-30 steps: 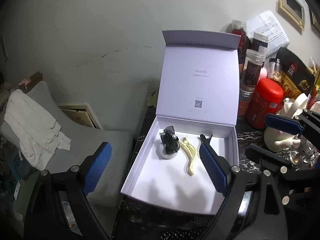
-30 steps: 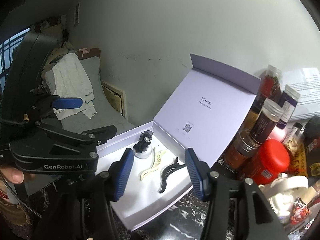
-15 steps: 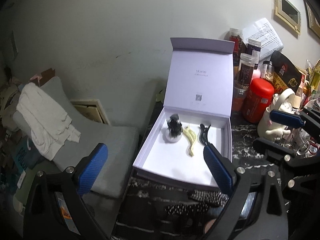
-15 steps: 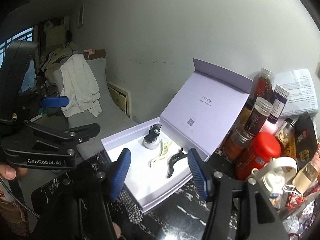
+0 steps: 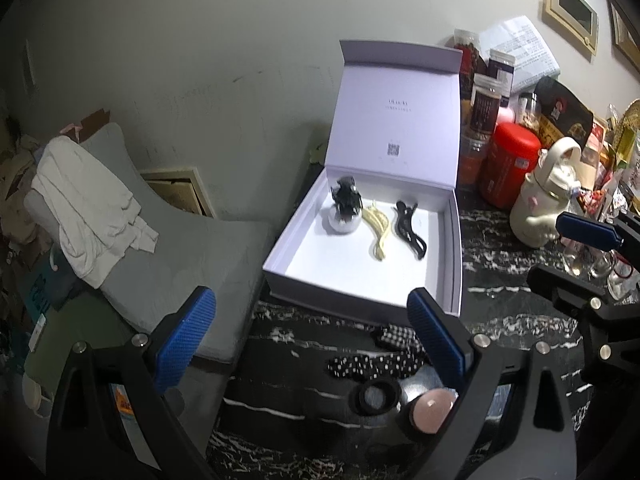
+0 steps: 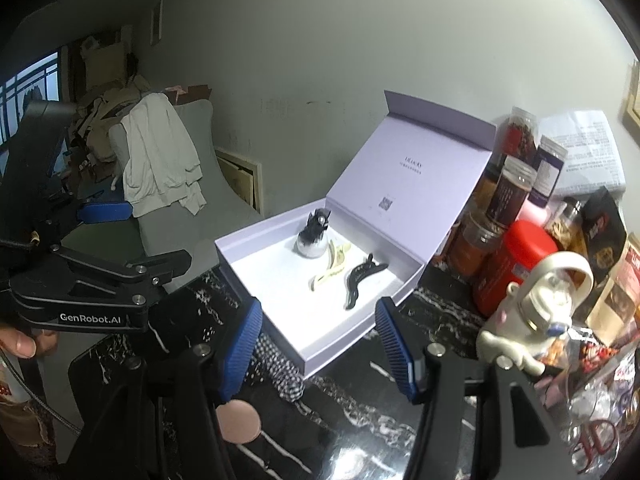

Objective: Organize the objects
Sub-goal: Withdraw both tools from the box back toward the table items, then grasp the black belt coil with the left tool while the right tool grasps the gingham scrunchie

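Two hand-held grippers are in my hands, and both are empty. My left hand-held gripper [image 5: 310,338] has just been opening and now gapes wide, with nothing between its pads. My right hand-held gripper [image 6: 318,344] is about half open and touches nothing. Past them sits the open white box [image 5: 360,300] on the dark tabletop [image 5: 500,292]. Inside lie a black clip on a round thing [image 5: 345,212], a cream hair clip [image 5: 379,232] and a black hair clip [image 5: 409,229]. A checked cloth [image 5: 384,356] lies in front of the box. Jars [image 5: 508,164] stand just beside it.
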